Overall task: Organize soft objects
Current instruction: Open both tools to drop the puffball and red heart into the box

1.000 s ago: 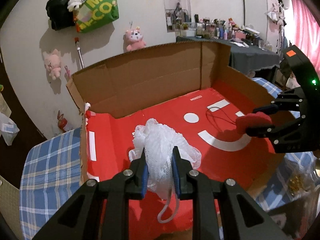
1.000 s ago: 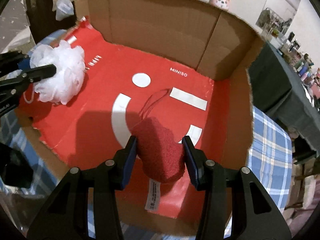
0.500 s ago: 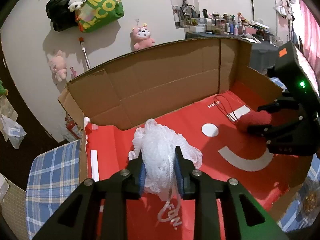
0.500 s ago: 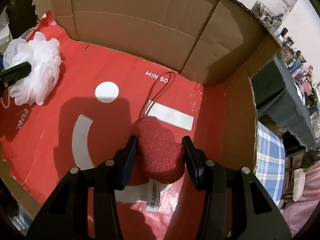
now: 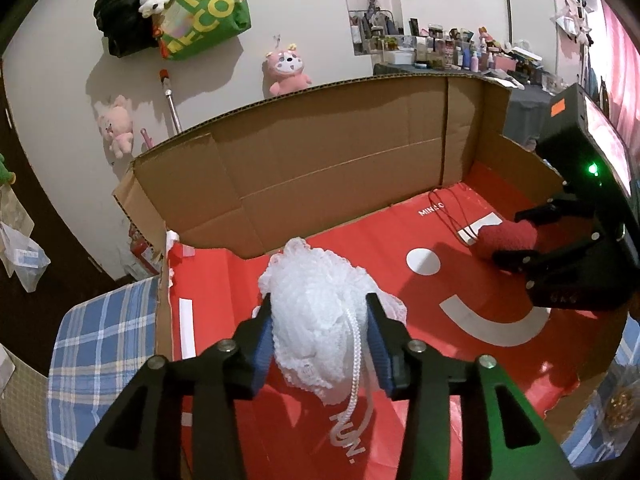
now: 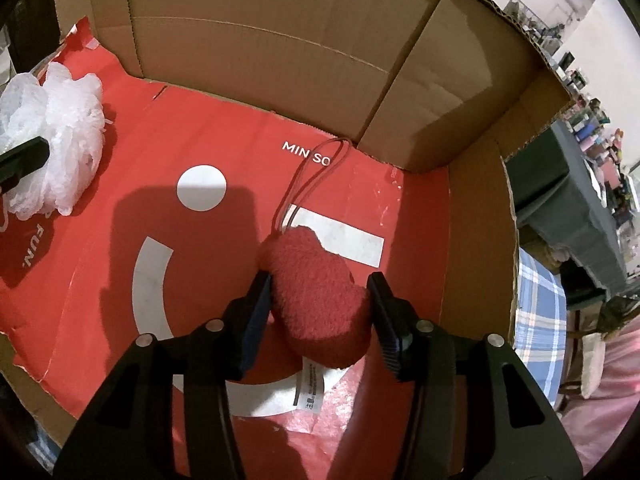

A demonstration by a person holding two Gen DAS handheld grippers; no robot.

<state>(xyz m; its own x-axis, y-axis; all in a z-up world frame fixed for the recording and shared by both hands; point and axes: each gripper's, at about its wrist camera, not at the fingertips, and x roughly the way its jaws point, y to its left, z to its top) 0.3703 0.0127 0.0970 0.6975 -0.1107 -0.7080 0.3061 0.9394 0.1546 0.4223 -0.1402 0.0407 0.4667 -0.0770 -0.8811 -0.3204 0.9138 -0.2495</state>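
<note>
My left gripper (image 5: 319, 312) is shut on a white mesh bath puff (image 5: 316, 308), held low over the left part of the red-lined cardboard box (image 5: 320, 160); its white cord hangs down. The puff also shows in the right wrist view (image 6: 56, 140). My right gripper (image 6: 319, 290) is shut on a red fuzzy heart-shaped plush (image 6: 316, 296) with a white tag and a red loop cord, low over the right part of the box floor. The right gripper (image 5: 516, 236) and red plush (image 5: 506, 240) show in the left wrist view.
The box has tall brown walls at the back (image 6: 280, 32) and right. It sits on a blue plaid cloth (image 5: 96, 340). Pink plush toys (image 5: 286, 68) and bags (image 5: 200, 4) hang on the wall behind. A cluttered dark table (image 6: 576, 184) stands at the right.
Both grippers have moved forward and down into the box with their objects. The red plush now sits close to the floor near the back right corner; the puff is nearer the back wall.
</note>
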